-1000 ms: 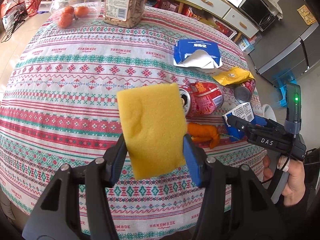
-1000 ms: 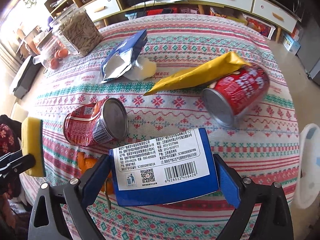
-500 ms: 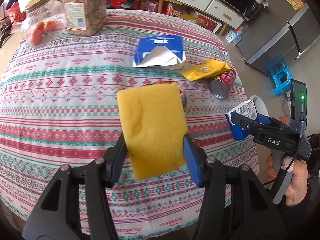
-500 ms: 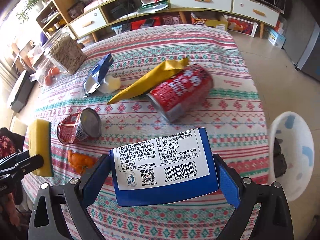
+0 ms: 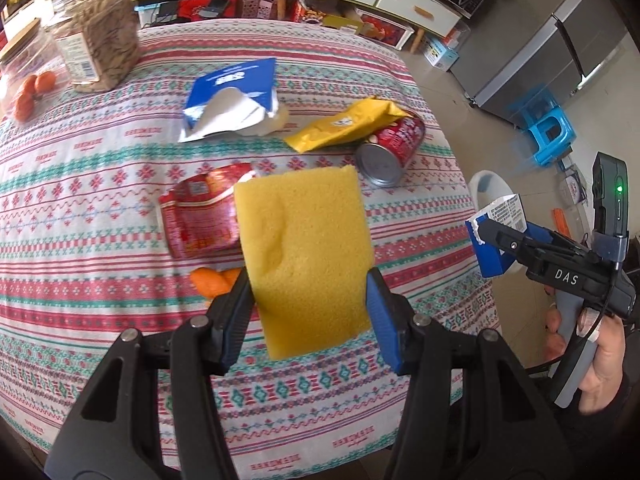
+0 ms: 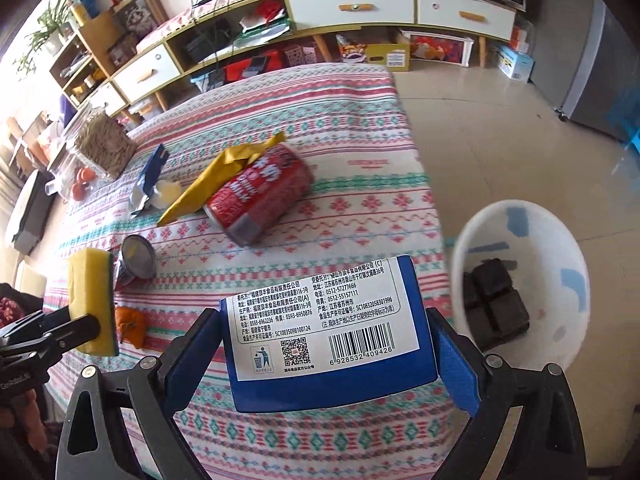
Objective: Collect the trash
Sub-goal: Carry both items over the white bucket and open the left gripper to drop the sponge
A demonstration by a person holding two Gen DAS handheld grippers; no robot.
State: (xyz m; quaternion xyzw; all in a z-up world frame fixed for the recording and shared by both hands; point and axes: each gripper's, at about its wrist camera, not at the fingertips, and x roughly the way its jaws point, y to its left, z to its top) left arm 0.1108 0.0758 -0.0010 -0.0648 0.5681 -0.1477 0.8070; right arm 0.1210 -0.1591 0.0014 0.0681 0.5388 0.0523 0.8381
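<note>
Gripping the carton [image 6: 326, 332] crosswise, the right gripper [image 6: 328, 344] hangs at the table's [image 6: 360, 208] right edge, bin [image 6: 520, 280] further right.

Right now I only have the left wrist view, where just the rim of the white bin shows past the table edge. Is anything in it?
Observer: Yes, dark square blocks lie inside the white bin.
Reviewer: What does the blue carton in the right gripper show on its hidden face?
Observer: A white label with a barcode and a QR code.
Reviewer: Is the yellow sponge yellow all through?
Observer: No, its back carries a dark scouring layer.
</note>
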